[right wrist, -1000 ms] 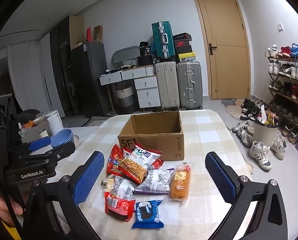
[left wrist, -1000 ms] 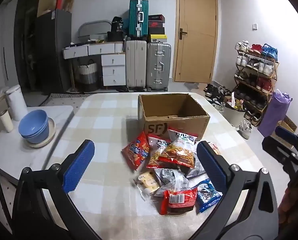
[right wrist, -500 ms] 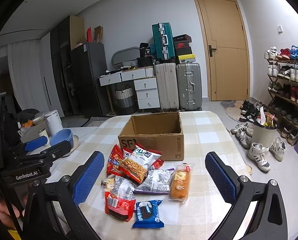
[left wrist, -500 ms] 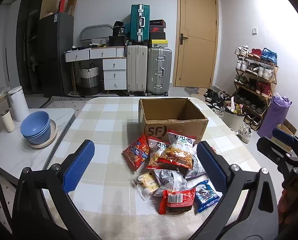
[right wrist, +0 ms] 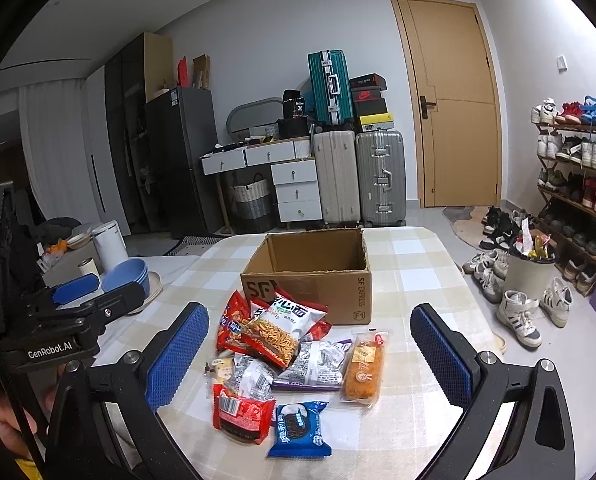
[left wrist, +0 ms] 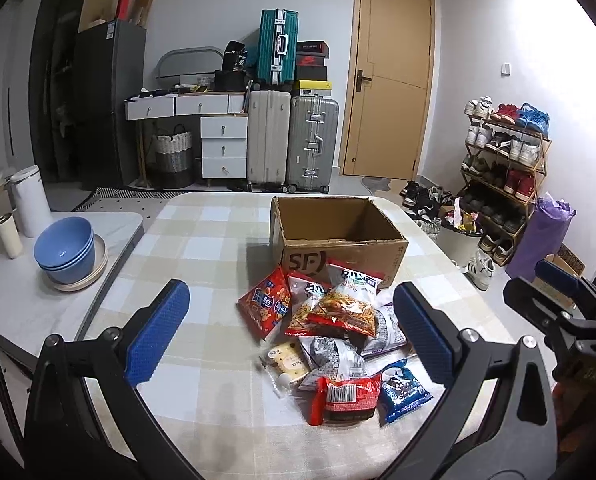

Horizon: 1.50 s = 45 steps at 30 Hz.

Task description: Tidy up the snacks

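Note:
An open cardboard box (left wrist: 338,236) (right wrist: 310,268) stands on the checked table, and nothing shows inside it. In front of it lies a heap of snack packets: a noodle snack bag (left wrist: 338,304) (right wrist: 276,330) on top, a red chip bag (left wrist: 264,306), a red packet (left wrist: 346,398) (right wrist: 242,412), a blue cookie pack (left wrist: 404,390) (right wrist: 298,430) and an orange cake (right wrist: 364,366). My left gripper (left wrist: 294,334) hovers open above the near table edge, short of the heap. My right gripper (right wrist: 308,354) hovers open too, holding nothing.
The checked table (left wrist: 202,248) reaches the near edge. A side counter to the left holds blue bowls (left wrist: 64,250) and a white canister (left wrist: 30,200). Suitcases (left wrist: 294,140) and drawers line the far wall; a shoe rack (left wrist: 506,168) and a bin stand right.
Both views have shifted slightly; the left gripper has tilted up and drawn a little back. The snacks and the box have not moved, and both grippers stay open.

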Motion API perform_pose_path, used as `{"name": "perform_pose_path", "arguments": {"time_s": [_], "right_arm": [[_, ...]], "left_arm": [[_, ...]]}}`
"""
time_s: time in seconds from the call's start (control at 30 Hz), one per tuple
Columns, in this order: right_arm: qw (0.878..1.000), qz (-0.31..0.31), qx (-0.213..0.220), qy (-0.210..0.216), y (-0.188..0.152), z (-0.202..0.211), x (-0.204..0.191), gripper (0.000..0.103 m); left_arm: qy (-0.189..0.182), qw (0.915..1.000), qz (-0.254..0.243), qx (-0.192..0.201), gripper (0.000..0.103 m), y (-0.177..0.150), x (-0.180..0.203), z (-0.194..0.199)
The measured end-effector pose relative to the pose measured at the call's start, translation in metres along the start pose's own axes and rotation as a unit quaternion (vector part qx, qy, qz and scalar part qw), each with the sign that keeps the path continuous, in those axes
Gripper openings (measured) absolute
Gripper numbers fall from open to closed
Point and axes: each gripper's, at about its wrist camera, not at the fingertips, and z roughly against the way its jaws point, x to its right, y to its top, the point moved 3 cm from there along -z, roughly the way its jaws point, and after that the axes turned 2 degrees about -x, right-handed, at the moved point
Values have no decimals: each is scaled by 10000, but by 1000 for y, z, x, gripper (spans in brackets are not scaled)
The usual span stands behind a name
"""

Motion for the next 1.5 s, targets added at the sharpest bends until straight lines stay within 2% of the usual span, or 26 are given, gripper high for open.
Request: {"name": "perform_pose_path", "arguments": {"time_s": [0.43,0.47,0.7,1.03,1.23,1.5], "right_arm": [[9990,-122,-139,-398,-3,-6,6,103],[9987,-187,-298,-367,-5,-11,9,103],[9987,-99,-336,-383,-11,-13,9,103],[9988,0,-490,-50,-17,-19,-4,103],[9988,53,-486,-25,-18,-20,-6,103],[9986,-52,-523,110,-26,-31,0,103]], "left_arm": [[-12,10000,-84,3,102,-6,5,-2],[-14,10000,-93,2,102,-7,6,-2],[23,9999,-139,-11,102,-12,5,0],[97,9998,-148,-92,102,-12,1,-5],[202,9996,-71,-173,102,-12,-9,-11],[456,9979,-51,-461,102,-14,-36,-45]]}}
